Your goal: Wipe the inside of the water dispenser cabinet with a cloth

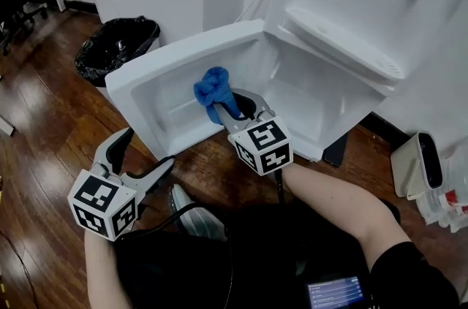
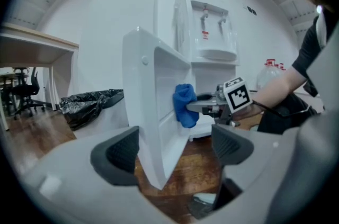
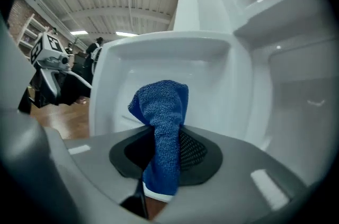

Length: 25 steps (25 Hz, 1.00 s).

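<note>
The white water dispenser (image 1: 365,1) stands with its low cabinet door (image 1: 172,92) swung wide, inner face toward me. My right gripper (image 1: 228,101) is shut on a bunched blue cloth (image 1: 213,90) and holds it at the door's inner face, beside the cabinet opening (image 1: 311,96). In the right gripper view the blue cloth (image 3: 161,127) hangs pinched between the dark pads, with the door's moulded recess (image 3: 159,64) just behind. My left gripper (image 1: 142,154) stands open and empty over the wood floor, below the door's outer edge (image 2: 140,112); its view shows the blue cloth (image 2: 185,105) against the door.
A bin with a black bag (image 1: 117,48) sits left of the door. A white appliance (image 1: 420,165) and bottles stand at the right by the wall. Dark wood floor (image 1: 44,117) spreads to the left. A desk and chairs (image 2: 26,85) are farther left.
</note>
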Each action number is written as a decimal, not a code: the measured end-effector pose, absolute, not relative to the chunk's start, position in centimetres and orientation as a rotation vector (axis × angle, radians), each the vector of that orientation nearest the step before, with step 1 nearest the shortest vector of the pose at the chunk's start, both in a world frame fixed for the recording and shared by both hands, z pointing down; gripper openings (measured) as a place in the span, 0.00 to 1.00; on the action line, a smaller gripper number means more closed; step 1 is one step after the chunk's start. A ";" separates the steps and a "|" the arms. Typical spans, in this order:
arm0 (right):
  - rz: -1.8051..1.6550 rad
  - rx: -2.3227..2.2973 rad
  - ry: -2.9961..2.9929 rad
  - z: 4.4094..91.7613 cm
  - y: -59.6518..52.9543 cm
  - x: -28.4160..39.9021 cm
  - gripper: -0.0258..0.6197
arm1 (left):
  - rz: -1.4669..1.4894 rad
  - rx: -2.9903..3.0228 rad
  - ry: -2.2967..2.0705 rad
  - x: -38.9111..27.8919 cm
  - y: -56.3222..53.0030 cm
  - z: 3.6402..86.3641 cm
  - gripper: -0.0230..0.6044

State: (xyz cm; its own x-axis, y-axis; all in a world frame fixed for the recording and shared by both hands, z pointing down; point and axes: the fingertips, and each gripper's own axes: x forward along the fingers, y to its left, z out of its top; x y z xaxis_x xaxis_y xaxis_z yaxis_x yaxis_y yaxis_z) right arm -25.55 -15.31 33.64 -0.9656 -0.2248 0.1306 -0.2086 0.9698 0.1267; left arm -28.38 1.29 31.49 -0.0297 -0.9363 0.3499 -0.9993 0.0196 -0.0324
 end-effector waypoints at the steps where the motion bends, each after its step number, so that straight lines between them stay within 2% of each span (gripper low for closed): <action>1: -0.170 0.429 -2.956 34.0 -16.9 -24.7 0.20 | 0.393 2.010 -2.066 -28.4 1.3 31.5 0.71; 4: -0.167 0.637 -2.929 34.9 -20.0 -22.6 0.20 | 0.374 2.008 -2.072 -28.3 1.3 31.4 0.71; 7: -0.131 0.644 -2.935 35.5 -19.8 -22.7 0.20 | 0.355 2.015 -2.076 -28.3 1.0 31.3 0.71; 18: -0.121 0.029 -2.963 37.2 -2.6 -31.3 0.20 | 0.368 2.017 -2.081 -28.4 1.1 31.3 0.71; 25: -0.175 0.228 -2.935 39.8 -9.8 -29.1 0.20 | 0.359 2.013 -2.083 -28.6 1.1 31.3 0.71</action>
State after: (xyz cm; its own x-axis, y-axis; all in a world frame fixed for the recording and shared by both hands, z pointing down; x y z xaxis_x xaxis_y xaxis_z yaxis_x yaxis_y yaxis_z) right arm -29.10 -9.82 39.76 -0.9695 -0.1641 0.1818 -0.1414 0.9812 0.1316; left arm -28.65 1.05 31.34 -0.0359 -0.9450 0.3252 -0.9993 0.0307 -0.0211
